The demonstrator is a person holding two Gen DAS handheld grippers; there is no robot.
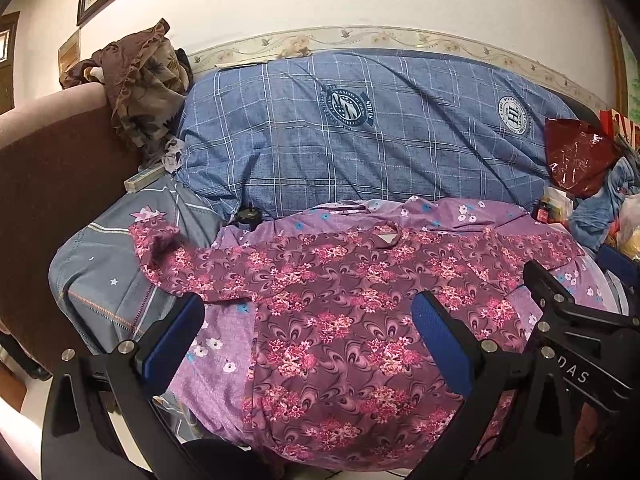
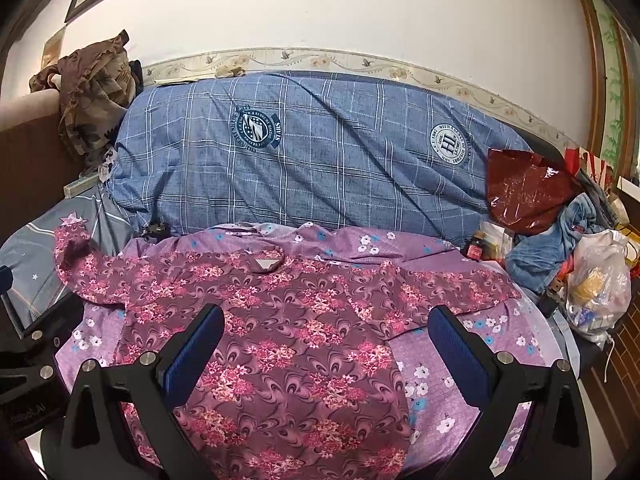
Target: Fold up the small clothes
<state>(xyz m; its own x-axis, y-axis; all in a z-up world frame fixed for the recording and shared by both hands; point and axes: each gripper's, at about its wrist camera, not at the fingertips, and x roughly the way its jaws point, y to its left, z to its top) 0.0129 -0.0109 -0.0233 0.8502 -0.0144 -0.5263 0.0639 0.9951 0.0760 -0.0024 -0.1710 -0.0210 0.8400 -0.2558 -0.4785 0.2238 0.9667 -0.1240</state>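
Right view alone shows a white bag [image 2: 598, 280] at far right; left view shows the right gripper [image 1: 560, 292] from the side. Shirt [image 1: 332, 308] lies flat on the purple sheet [image 1: 216, 364], sleeves spread. Left gripper [image 1: 308, 320] and right gripper [image 2: 326, 330] gape wide above it, holding nothing.

Right gripper [image 2: 326, 354] hovers over the shirt [image 2: 288, 320], fingers [image 2: 196, 352] spread wide, nothing between them. Shirt lies flat, sleeves out to both sides, on a purple sheet [image 2: 460, 376]. Blue plaid quilt [image 2: 312, 168] behind it. Red bag [image 2: 524, 196], jeans [image 2: 548, 248] and clear bag [image 2: 600, 280] piled at right. Left gripper [image 2: 28, 344] at left edge.
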